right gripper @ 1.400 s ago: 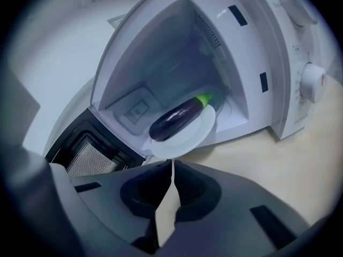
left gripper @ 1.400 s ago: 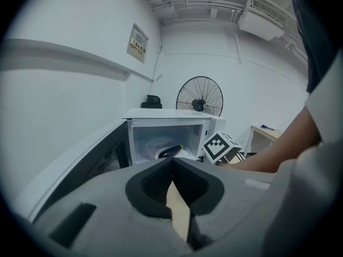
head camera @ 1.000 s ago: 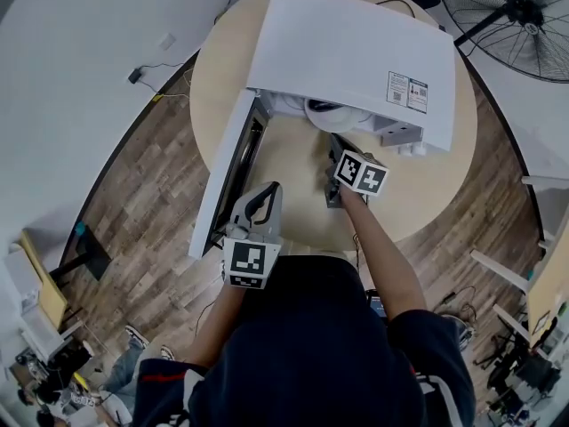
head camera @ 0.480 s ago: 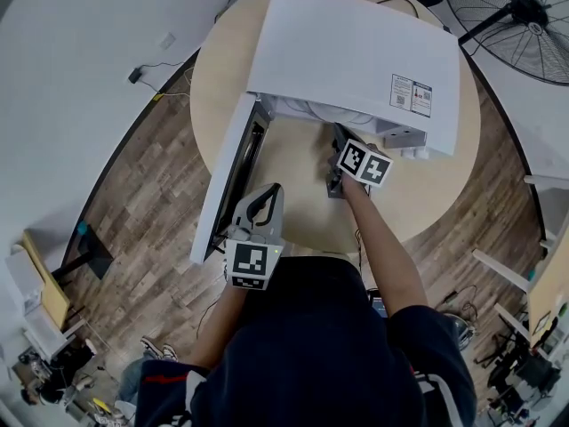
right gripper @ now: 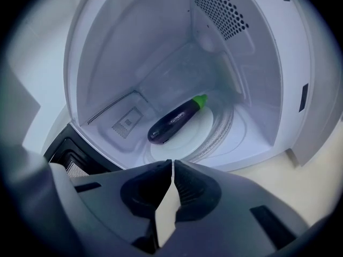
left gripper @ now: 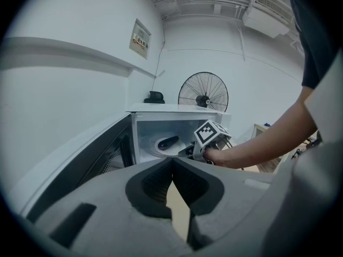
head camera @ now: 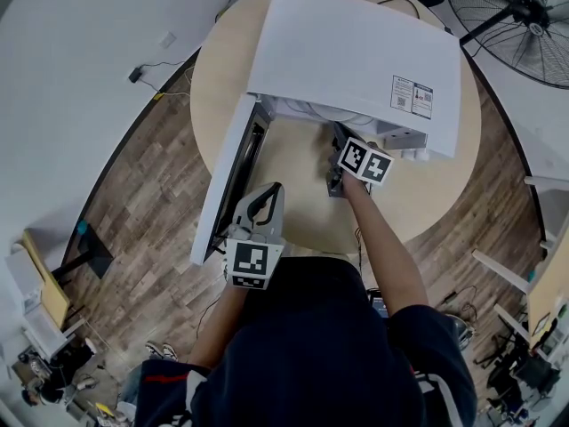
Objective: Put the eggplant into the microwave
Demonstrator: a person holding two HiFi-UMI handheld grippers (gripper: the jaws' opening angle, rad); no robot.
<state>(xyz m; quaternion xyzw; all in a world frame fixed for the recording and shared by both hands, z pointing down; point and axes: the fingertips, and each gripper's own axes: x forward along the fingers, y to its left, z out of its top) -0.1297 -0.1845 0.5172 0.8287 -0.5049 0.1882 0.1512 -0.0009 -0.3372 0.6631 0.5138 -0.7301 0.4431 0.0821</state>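
Eggplant (right gripper: 174,121) lay in the microwave (right gripper: 257,90) just ahead of the right tool (right gripper: 172,165), stem slanting away rightward; jaws pressed together, empty

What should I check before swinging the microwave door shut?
1. Eggplant inside the microwave, lying on the plate: ok.
2. Eggplant out of the jaws: ok. The right gripper has its jaws shut with nothing between them.
3. Door swing path free: not ok. The right gripper sits just before the opening.
4. Left gripper free to push: ok. Its jaws are shut and empty, and it is near the open door.
5. Eggplant clear of the front sill: ok. It lies well back.
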